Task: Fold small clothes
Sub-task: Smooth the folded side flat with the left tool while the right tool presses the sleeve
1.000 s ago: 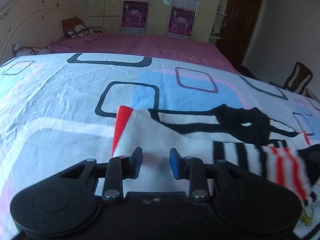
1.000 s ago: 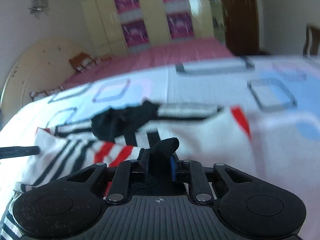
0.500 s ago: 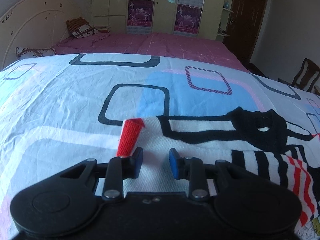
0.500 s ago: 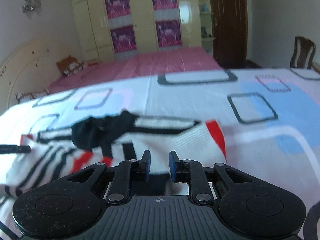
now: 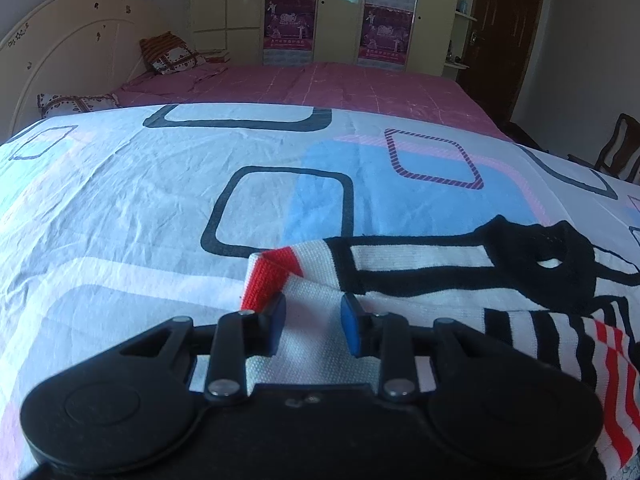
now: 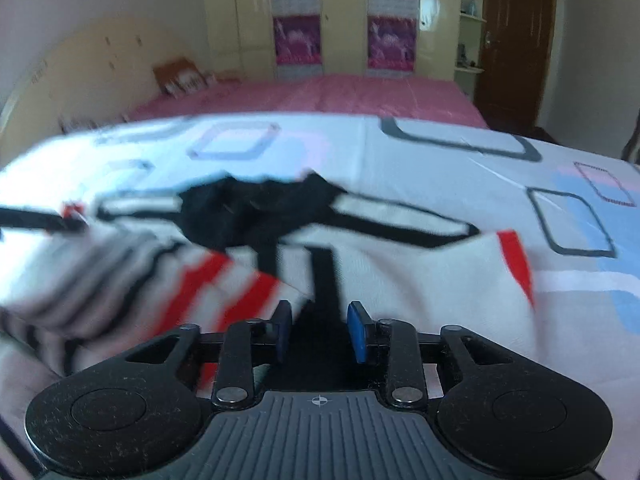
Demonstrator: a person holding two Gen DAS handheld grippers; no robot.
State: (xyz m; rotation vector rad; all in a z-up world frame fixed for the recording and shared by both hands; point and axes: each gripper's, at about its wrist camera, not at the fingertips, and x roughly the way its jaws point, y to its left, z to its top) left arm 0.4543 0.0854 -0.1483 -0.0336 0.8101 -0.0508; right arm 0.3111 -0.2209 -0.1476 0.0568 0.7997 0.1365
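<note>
A small white knit sweater (image 5: 420, 256) with black bands, red stripes and a black collar (image 5: 540, 248) lies on the patterned bed sheet (image 5: 120, 220). My left gripper (image 5: 312, 312) hovers low over its left end. Its jaws are opening, white fabric lies between the blue pads without being pinched, and the red cuff (image 5: 268, 276) touches the left pad. In the blurred right wrist view the sweater (image 6: 400, 272) spreads ahead. My right gripper (image 6: 320, 316) stands open, still widening, with a black part of the sweater between its pads.
The sheet covers the near part of a bed; beyond it is a pink bedspread (image 5: 320, 84) with pillows (image 5: 172, 56) by the cream headboard (image 5: 72, 40). Wardrobes (image 5: 332, 8) and a dark door (image 5: 508, 40) line the far wall. A wooden chair (image 5: 616, 152) stands at right.
My right gripper let go of the black fabric it pinched, its jaws spread, and it sank toward the sweater. The sweater's red-edged sleeve end now lies folded by the left pad.
</note>
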